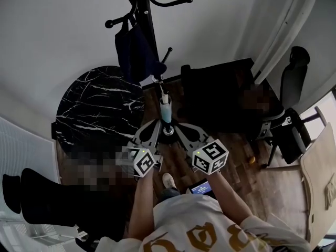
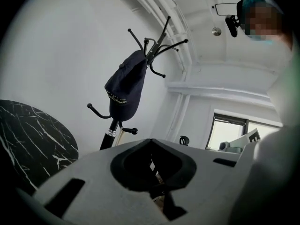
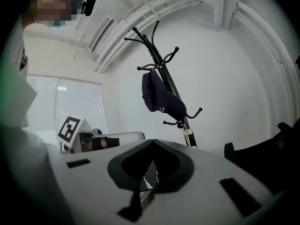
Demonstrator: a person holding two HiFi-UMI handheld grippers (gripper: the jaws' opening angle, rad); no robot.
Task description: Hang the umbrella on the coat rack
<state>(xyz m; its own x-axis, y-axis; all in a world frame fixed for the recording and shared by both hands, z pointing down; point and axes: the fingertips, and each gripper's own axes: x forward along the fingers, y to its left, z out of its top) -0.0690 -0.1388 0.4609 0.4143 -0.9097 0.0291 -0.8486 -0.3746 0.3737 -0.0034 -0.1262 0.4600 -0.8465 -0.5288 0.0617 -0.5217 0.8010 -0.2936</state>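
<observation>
In the head view both grippers meet in front of me on the umbrella (image 1: 166,111). Its dark top sits between them and its teal and white body hangs away toward the floor. My left gripper (image 1: 159,126) and right gripper (image 1: 177,127) each have their jaws together round it. In the left gripper view the gripper (image 2: 150,140) is shut, with something dark in the jaws' hollow. The right gripper (image 3: 152,142) is shut too, with shiny fabric in its hollow. The black coat rack (image 1: 149,30) stands beyond, and a navy cap (image 1: 135,51) hangs on it. The rack (image 2: 154,50) (image 3: 161,69) rises above both grippers.
A round black marble table (image 1: 100,109) stands left of the rack. A dark armchair (image 1: 226,98) and an office chair (image 1: 291,104) are at the right. A light wooden chair (image 1: 320,177) is at the far right. Dark furniture (image 1: 47,198) fills the lower left.
</observation>
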